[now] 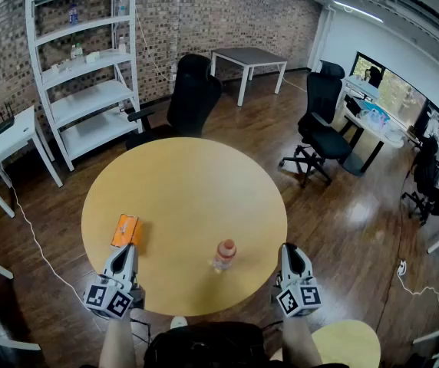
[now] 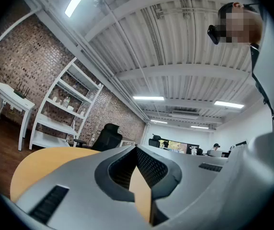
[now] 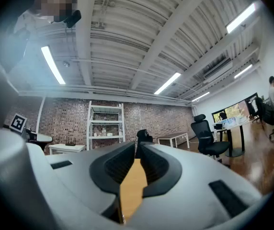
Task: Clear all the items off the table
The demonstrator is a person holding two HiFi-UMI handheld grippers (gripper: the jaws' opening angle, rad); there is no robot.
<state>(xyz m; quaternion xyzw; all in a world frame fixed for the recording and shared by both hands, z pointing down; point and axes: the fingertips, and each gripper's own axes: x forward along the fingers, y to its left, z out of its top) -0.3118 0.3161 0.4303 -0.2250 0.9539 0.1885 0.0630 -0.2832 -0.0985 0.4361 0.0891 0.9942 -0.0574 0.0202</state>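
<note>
A round yellow table (image 1: 181, 182) carries two things near its front edge. An orange packet (image 1: 126, 230) lies flat at the front left, and a small clear bottle with an orange cap (image 1: 224, 254) stands at the front middle. My left gripper (image 1: 130, 248) is shut and empty, its tips just short of the packet. At the table's front right edge my right gripper (image 1: 287, 247) is also shut and empty, off to the right of the bottle. In the left gripper view the left gripper (image 2: 137, 148) shows closed jaws over the tabletop. The right gripper view shows the same for the right gripper (image 3: 138, 146).
A black office chair (image 1: 193, 98) stands behind the table and another (image 1: 323, 121) to the right. A white shelf unit (image 1: 81, 67) lines the brick wall, with a small white table (image 1: 4, 140) at left. A yellow stool (image 1: 350, 343) sits at my lower right.
</note>
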